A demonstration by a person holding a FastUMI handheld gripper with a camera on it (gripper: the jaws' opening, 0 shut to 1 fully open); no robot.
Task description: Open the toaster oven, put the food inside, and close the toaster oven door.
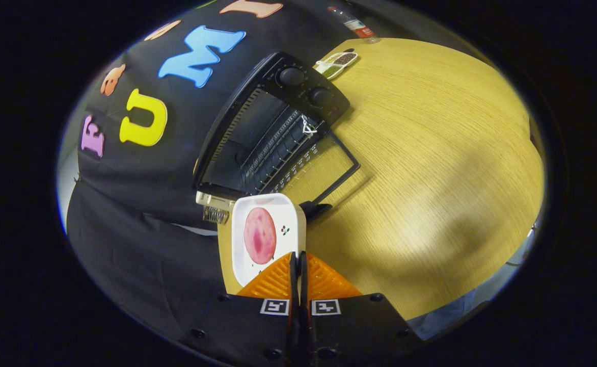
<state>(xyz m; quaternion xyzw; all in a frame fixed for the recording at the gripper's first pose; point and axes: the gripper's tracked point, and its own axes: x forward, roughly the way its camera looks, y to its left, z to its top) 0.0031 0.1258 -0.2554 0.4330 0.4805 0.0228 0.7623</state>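
Oven (273, 127) sat at the table's (431, 168) back-left, door (324, 168) already dropped open, rack clear to load. White plate (268, 237) with a pink slice (260, 235) hung edge-on just short of the door, likely tilted for the slot. Gripper (298, 257) was nearly closed, fingers pinching the plate's near rim; food just ahead of them.

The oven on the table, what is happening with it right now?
A person holds the tongs, which are shut on the rim of a white plate carrying a round pink slice of food. The plate is lifted and tilted, just ahead of the oven. The oven's door is already open and folded down toward the table, with the rack showing inside. The food is not yet in the oven.
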